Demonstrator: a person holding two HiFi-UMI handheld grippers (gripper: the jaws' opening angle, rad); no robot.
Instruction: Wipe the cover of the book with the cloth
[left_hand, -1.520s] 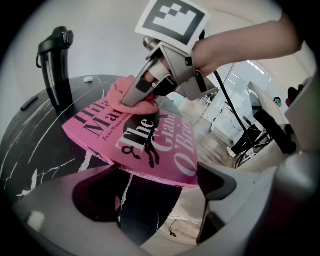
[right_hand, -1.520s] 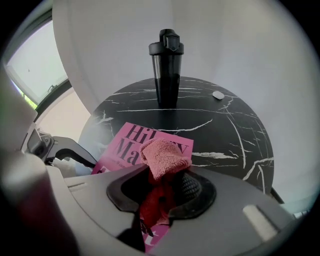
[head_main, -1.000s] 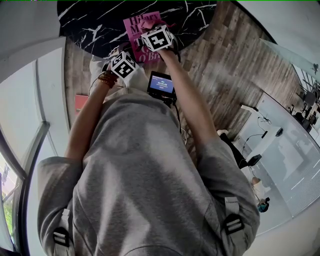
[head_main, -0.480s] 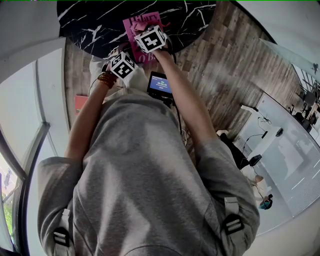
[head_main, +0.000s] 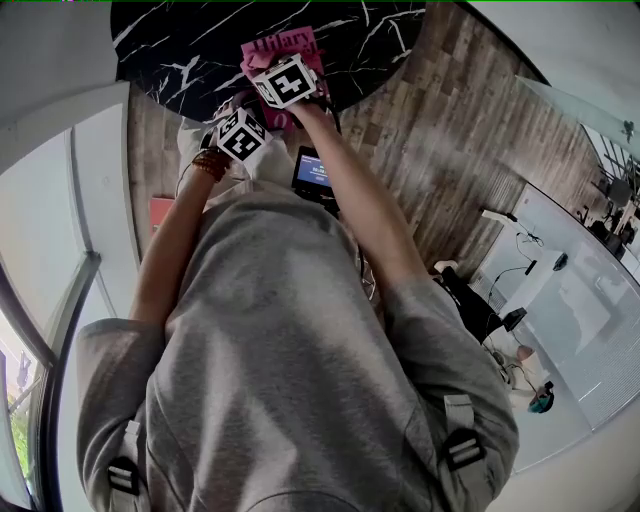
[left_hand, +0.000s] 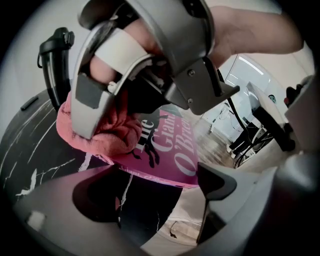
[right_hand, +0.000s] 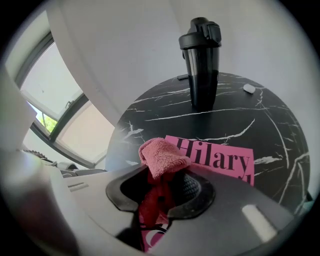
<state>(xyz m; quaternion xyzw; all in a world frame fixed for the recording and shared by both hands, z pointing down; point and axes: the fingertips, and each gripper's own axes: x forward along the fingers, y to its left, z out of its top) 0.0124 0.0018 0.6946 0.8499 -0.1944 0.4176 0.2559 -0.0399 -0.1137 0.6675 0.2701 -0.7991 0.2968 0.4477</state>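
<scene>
The right gripper (right_hand: 161, 191) is clenched on the pink cloth (right_hand: 161, 156), which rests bunched on the left edge of the pink book (right_hand: 220, 159). The book lies flat near the near rim of a round black marble table (right_hand: 150, 107). The left gripper (left_hand: 155, 196) hangs released at that rim, with nothing between its jaws. A black bottle (right_hand: 201, 65) stands upright at the far side. The floor (head_main: 450, 130) is wood plank, and a window (right_hand: 55, 110) lies to the left.

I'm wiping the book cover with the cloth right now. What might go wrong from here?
1. The book lies at the table's near edge, and the left gripper is open and off it; a stroke towards you may drag it off.
2. The black bottle stands upright beyond the book; a long forward stroke by the right gripper, shut on the pink cloth, could tip it.
</scene>
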